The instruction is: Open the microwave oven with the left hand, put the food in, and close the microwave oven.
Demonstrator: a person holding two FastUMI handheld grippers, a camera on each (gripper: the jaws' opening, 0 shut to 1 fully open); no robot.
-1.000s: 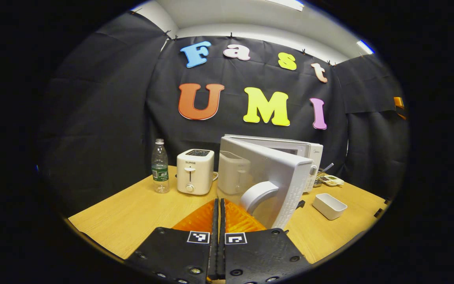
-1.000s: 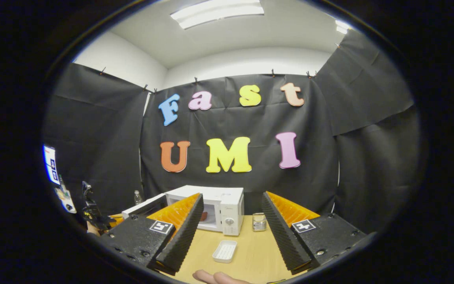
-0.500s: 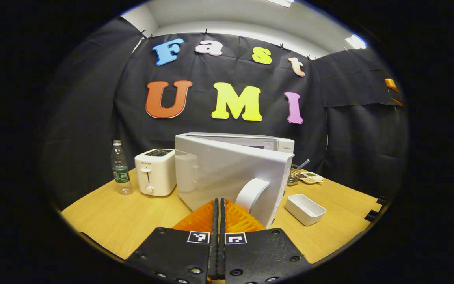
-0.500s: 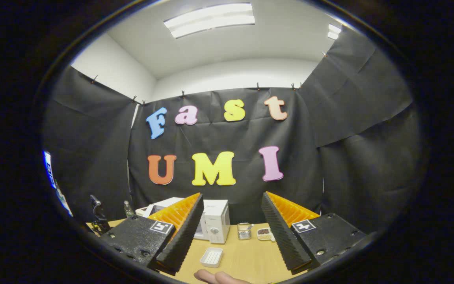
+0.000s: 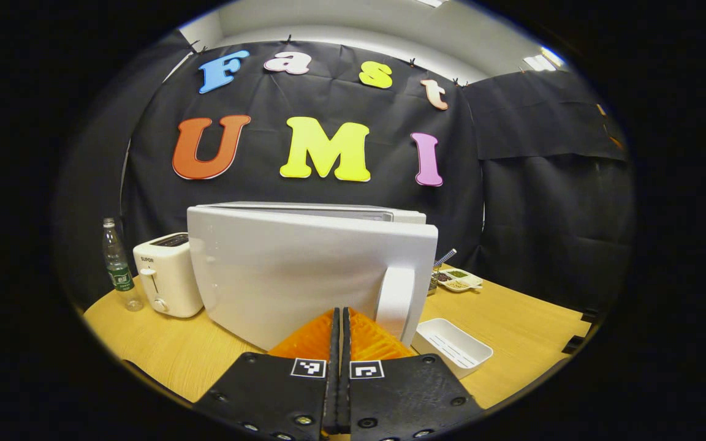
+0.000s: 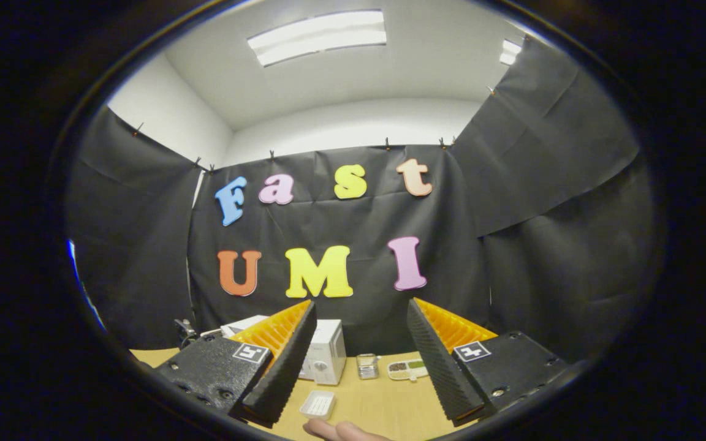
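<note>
In the left gripper view the white microwave [image 5: 328, 211] stands close ahead. Its door [image 5: 292, 269] is swung almost flat against the body and hides the inside, so any food there is out of sight. My left gripper [image 5: 341, 315] is shut with nothing between its fingers. Its tips sit at the door's lower face, just left of the curved white handle [image 5: 394, 298]. My right gripper [image 6: 362, 306] is open and held well back from the table, with the microwave [image 6: 326, 352] small and far off behind its left finger.
An empty white tray [image 5: 451, 346] lies on the wooden table [image 5: 512, 318] right of the microwave. A sectioned dish [image 5: 460, 280] sits behind the tray. Left of the microwave stand a toaster [image 5: 166, 275] and a water bottle [image 5: 117, 266]. A person's fingertip [image 6: 341, 430] shows at the bottom of the right gripper view.
The microwave door has swung from wide open to nearly closed, with my shut left gripper following it. My right gripper has drawn back and tilted up, still open.
</note>
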